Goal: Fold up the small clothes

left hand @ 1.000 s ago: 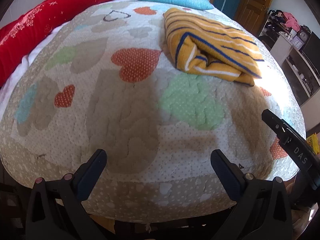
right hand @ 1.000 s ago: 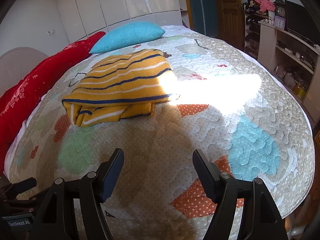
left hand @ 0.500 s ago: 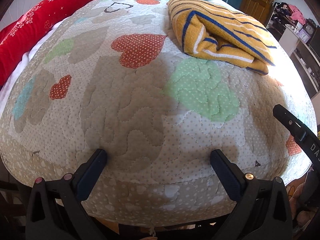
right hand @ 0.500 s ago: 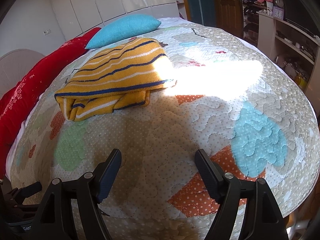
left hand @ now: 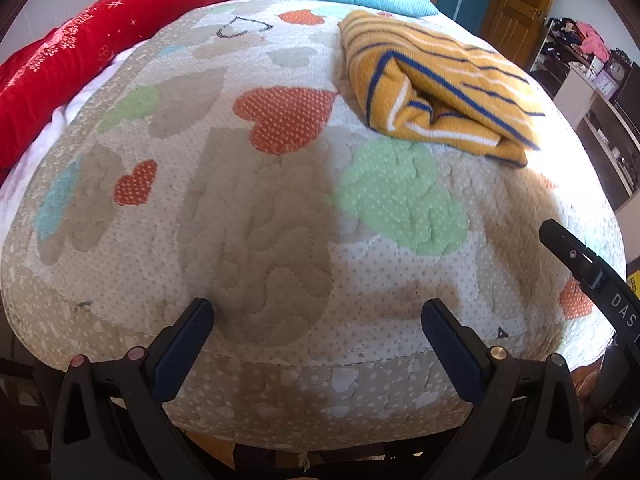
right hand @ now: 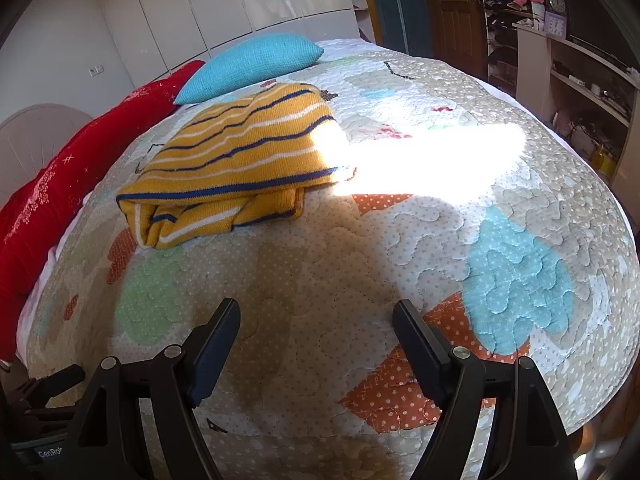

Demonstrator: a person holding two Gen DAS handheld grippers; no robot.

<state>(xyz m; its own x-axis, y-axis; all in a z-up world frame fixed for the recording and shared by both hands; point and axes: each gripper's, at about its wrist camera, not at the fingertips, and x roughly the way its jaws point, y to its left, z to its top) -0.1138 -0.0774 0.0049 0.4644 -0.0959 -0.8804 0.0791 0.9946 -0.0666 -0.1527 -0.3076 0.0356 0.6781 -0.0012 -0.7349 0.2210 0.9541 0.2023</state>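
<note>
Left gripper [left hand: 318, 326], lower centre of the left wrist view: both black fingers spread wide apart, nothing between them. Right gripper [right hand: 316, 320], lower centre of the right wrist view: fingers likewise parted and empty. One finger of the right gripper also enters the left wrist view at the right edge, angled toward upper left.

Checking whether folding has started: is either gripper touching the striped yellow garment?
Apart. Both wrist views show quilt between the open left gripper, right gripper and the striped yellow garment.
</note>
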